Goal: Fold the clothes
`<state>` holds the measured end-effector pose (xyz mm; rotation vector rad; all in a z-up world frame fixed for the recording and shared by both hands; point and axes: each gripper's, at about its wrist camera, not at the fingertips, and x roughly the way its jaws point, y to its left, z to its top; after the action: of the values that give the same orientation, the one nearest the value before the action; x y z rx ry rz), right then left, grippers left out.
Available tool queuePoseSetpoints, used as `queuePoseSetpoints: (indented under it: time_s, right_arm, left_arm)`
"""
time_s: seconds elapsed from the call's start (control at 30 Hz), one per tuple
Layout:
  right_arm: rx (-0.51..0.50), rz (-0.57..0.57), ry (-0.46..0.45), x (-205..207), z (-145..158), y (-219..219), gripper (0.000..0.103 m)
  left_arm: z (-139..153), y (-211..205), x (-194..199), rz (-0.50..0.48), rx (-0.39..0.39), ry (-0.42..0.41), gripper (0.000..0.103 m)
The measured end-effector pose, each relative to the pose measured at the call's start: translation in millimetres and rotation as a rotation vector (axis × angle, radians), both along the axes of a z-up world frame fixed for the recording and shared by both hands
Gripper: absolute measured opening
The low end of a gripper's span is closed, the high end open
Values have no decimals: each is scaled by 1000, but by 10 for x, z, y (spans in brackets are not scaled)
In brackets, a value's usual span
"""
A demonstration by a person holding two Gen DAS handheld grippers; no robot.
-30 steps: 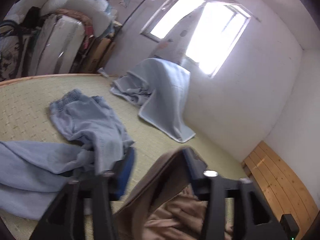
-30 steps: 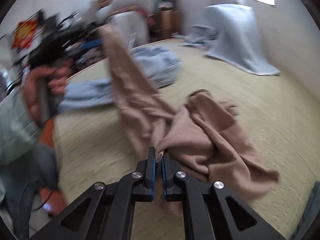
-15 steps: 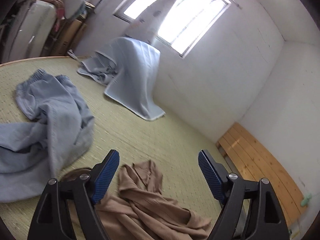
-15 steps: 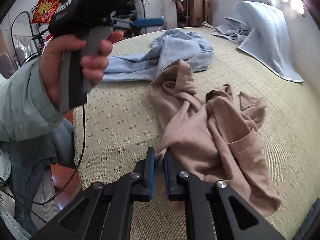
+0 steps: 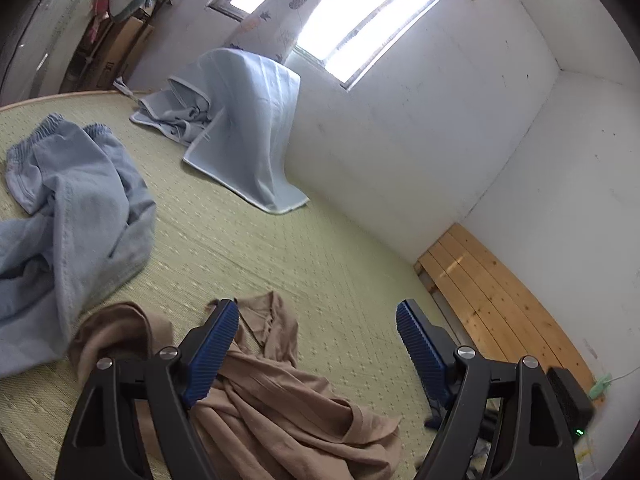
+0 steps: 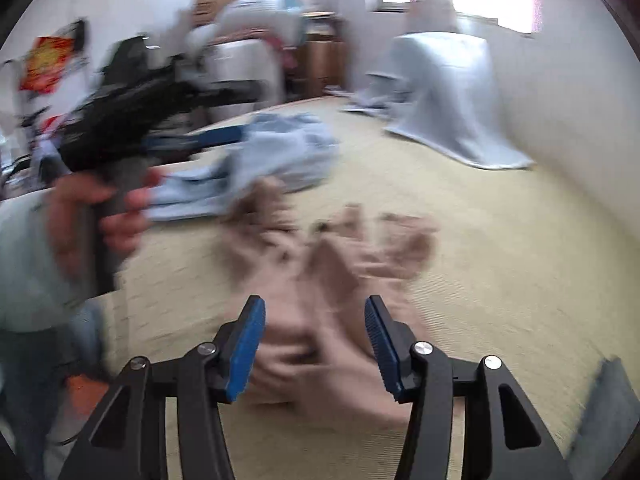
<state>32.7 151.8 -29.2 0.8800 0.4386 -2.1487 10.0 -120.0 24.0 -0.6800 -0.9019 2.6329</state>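
Observation:
A crumpled tan garment (image 5: pixel 280 408) lies in a heap on the green woven mat (image 5: pixel 248 248). It shows blurred in the right wrist view (image 6: pixel 332 280). My left gripper (image 5: pixel 316 344) is open and empty, above the garment's far part. My right gripper (image 6: pixel 314 340) is open and empty, just above the garment's near edge. The left gripper, held in a hand, shows blurred at the left of the right wrist view (image 6: pixel 160 112). Light blue trousers (image 5: pixel 68 216) lie crumpled on the mat to the left, also in the right wrist view (image 6: pixel 264 156).
A pale blue blanket (image 5: pixel 244 128) drapes down at the far wall under the window (image 5: pixel 352 12). Wooden slats (image 5: pixel 500 300) border the mat on the right. Stacked bedding and boxes (image 5: pixel 68 32) stand at the far left. The person's sleeve (image 6: pixel 24 260) is at the left.
The left gripper let go of the tan garment, which dropped onto the mat. The right gripper then opened and released its edge. The right view is now blurred by motion.

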Motion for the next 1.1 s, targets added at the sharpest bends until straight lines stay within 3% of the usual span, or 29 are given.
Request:
queuePoseSetpoints:
  time_s: [0.17, 0.33, 0.73, 1.1]
  right_arm:
    - [77, -132, -6, -232, -211, 261, 55]
    - [139, -193, -32, -356, -436, 423, 55]
    - [217, -143, -48, -408, -765, 135, 55]
    - [276, -116, 43, -384, -857, -167, 54]
  left_arm:
    - [-103, 192, -38, -60, 29, -33, 85]
    - [-182, 400, -76, -130, 65, -67, 85]
    - [-357, 473, -112, -184, 133, -138, 85]
    - [-437, 463, -113, -194, 166, -168, 85]
